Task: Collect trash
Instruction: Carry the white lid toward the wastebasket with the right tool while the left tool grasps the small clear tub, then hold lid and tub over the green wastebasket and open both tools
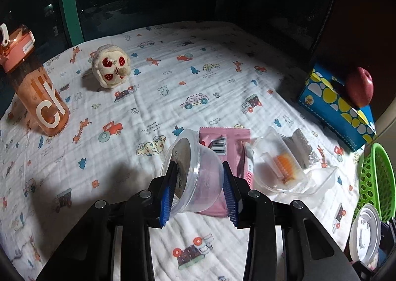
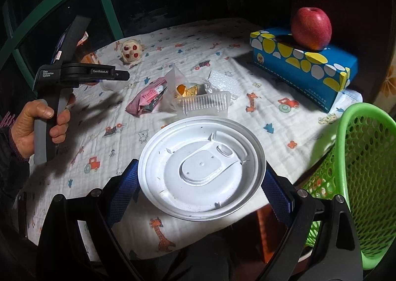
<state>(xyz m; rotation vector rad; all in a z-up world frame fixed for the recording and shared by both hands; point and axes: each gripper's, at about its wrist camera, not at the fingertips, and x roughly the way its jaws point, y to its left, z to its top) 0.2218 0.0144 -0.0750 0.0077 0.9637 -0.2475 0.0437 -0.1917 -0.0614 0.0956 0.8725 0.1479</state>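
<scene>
Both tongs loaded above the counter.
Left tongs, angled downward, clamp a clear tub lifted off the cloth; right tongs, tilted downward, grip a white lid beside the green basket.

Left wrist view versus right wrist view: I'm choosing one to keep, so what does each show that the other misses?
Only left: orange bottle standing whole, and the left tool shut on a clear cup. Only right: the person's hand, and the right tool shut on a white lid. Both: apple, pink wrapper, green basket.
</scene>
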